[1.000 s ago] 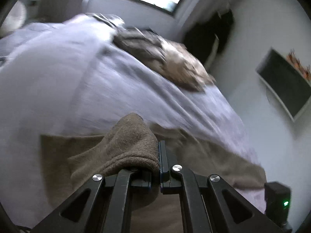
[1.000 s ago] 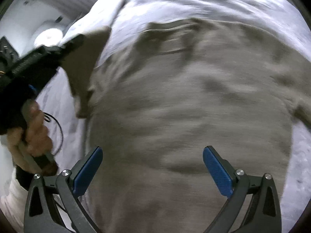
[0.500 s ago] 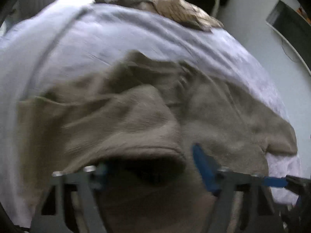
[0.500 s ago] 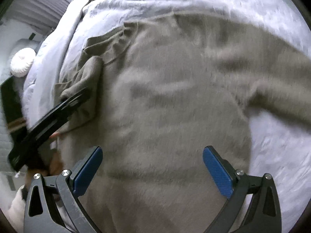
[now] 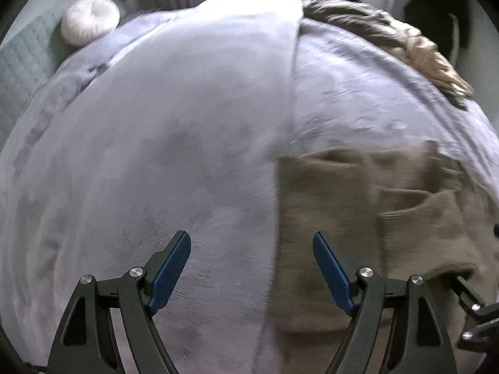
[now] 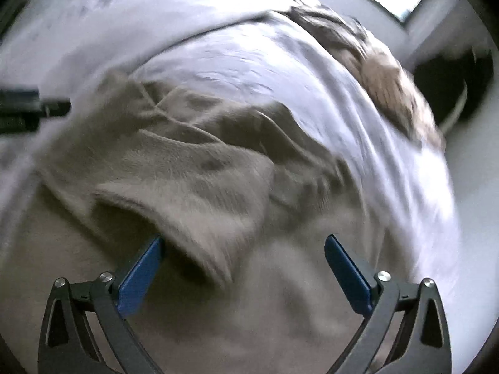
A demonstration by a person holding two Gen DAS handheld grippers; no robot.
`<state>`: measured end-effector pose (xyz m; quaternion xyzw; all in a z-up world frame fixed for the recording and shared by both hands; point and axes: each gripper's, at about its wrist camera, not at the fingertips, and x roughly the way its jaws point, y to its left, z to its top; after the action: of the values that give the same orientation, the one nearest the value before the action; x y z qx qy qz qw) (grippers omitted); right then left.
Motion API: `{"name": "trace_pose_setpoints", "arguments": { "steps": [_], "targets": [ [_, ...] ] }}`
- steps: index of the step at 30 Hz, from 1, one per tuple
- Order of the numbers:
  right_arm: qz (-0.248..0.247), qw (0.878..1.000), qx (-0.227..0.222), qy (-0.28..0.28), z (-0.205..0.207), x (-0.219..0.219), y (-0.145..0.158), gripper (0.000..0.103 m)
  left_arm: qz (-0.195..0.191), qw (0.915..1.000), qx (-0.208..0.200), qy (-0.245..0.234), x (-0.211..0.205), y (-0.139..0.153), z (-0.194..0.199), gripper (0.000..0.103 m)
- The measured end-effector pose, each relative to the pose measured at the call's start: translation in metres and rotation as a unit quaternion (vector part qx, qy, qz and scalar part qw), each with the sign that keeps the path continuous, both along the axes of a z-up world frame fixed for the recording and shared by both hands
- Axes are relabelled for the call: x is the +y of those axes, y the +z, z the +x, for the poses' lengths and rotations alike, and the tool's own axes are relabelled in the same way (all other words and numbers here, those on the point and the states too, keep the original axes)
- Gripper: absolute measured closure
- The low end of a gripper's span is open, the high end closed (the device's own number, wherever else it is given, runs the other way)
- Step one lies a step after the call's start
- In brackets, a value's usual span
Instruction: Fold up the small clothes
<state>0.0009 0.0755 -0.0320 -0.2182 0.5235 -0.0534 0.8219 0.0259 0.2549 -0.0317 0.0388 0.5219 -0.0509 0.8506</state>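
My left tongs (image 5: 251,272) gaped empty over the bed (image 5: 156,155). My right tongs (image 6: 243,275) had narrowed slightly, gripping nothing. Beside them the sweater's (image 6: 187,171) loose fold could slump.

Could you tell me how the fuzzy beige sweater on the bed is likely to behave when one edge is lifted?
The fuzzy beige sweater probably drapes limply: it already lies in soft folds. Its fleecy nap likely grips the jaws well. It may drag across the pale lavender bedspread, not slide freely.

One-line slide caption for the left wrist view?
Open left tool above a grey blanket, with a brown sweater spread to its right.
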Motion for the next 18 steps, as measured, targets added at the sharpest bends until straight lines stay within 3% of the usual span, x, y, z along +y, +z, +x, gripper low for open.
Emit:
{"name": "trace_pose_setpoints", "arguments": {
  "steps": [1, 2, 3, 5, 6, 8, 9, 14, 16, 18],
  "targets": [
    [-0.017, 1.000, 0.003, 0.010, 0.005, 0.003, -0.007, 0.033, 0.002, 1.0000, 0.005, 0.002, 0.003, -0.006, 0.000, 0.021],
    [-0.010, 1.000, 0.010, 0.010, 0.010, 0.001, -0.010, 0.077, 0.006, 0.9999, 0.009, 0.003, 0.004, -0.011, 0.000, 0.021],
    [0.012, 1.000, 0.012, -0.005, 0.012, -0.005, -0.007, 0.090, 0.010, 0.9999, 0.012, 0.004, 0.002, -0.016, 0.000, 0.021],
    [0.120, 0.990, -0.019, -0.078, 0.010, -0.039, 0.013, 0.090, 0.009, 0.9997, 0.022, 0.010, 0.002, -0.024, 0.002, 0.021],
    [0.190, 0.972, -0.039, -0.130, 0.004, -0.066, 0.024, 0.090, 0.007, 0.9997, 0.023, 0.010, 0.002, -0.025, 0.002, 0.021],
    [0.304, 0.926, -0.062, -0.213, -0.012, -0.112, 0.027, 0.090, 0.008, 0.9997, 0.021, 0.005, 0.002, -0.026, 0.001, 0.021],
    [0.373, 0.884, -0.072, -0.272, -0.026, -0.142, 0.021, 0.090, 0.007, 0.9997, 0.022, 0.001, 0.000, -0.025, 0.002, 0.021],
    [0.528, 0.744, -0.062, -0.405, -0.077, -0.207, -0.030, 0.086, -0.012, 0.9994, 0.031, -0.009, -0.009, -0.023, 0.021, 0.021],
    [0.572, 0.698, -0.072, -0.424, -0.093, -0.219, -0.043, 0.081, -0.018, 0.9988, 0.042, -0.019, -0.017, -0.026, 0.028, 0.021],
    [0.588, 0.679, -0.081, -0.433, -0.099, -0.224, -0.045, 0.077, -0.014, 0.9980, 0.056, -0.027, -0.028, -0.035, 0.035, 0.021]
  ]
}}
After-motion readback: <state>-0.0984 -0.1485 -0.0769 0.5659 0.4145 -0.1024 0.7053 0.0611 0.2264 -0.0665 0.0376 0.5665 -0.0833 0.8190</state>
